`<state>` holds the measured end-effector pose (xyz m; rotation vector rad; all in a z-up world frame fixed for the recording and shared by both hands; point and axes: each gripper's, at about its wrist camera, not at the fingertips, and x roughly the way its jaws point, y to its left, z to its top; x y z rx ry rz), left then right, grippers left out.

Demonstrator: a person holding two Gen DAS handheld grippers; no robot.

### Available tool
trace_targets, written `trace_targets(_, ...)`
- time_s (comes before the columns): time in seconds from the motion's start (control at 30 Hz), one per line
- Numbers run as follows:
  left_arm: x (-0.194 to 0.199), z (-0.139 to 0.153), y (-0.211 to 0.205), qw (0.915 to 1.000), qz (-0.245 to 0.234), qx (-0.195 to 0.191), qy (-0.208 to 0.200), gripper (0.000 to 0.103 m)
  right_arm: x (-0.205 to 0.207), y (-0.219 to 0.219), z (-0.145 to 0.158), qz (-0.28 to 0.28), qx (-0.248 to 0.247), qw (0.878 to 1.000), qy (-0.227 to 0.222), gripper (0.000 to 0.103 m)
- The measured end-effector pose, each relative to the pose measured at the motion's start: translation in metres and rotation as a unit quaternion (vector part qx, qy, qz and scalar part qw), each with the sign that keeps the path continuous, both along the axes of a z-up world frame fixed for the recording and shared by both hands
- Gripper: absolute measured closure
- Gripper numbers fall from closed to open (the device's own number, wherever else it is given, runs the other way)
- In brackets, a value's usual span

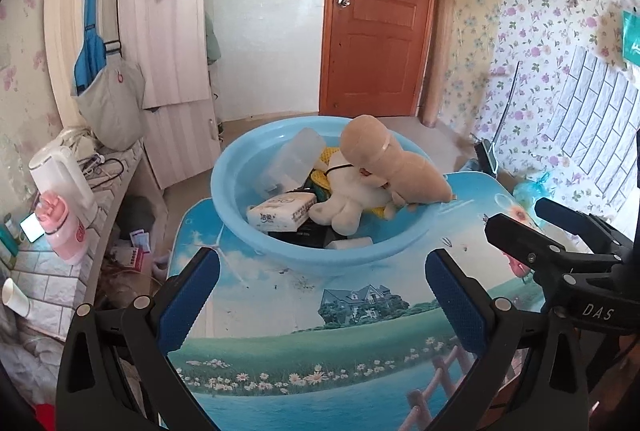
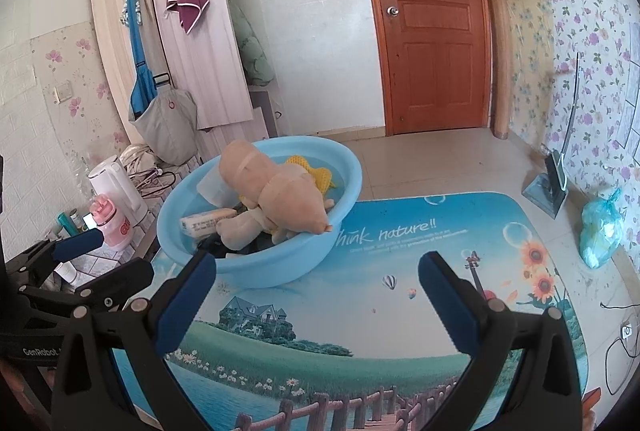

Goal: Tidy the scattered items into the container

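Now both the left gripper (image 1: 322, 279) and the right gripper (image 2: 316, 283) hang released and empty above the table (image 2: 400, 295), while the plush (image 2: 272, 187) lies in the basin (image 2: 256, 271), overhanging its rim, so I would nudge it deeper inside.

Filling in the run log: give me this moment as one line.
left claw: open, empty | right claw: open, empty | basin: on mat, holds tan plush, tissue pack, clear tub | mat: no loose items seen
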<state>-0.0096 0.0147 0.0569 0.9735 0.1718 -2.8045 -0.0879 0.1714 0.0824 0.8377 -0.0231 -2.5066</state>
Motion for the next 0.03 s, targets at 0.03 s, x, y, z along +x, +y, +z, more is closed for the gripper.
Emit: trace_targets(0.03, -0.0001, -0.0001, -0.0001, 1.0, 0.002, 0.0, 0.0, 0.0, 0.0, 0.0, -0.0002, -0.001, 0.0, 1.0, -0.001, 0.0)
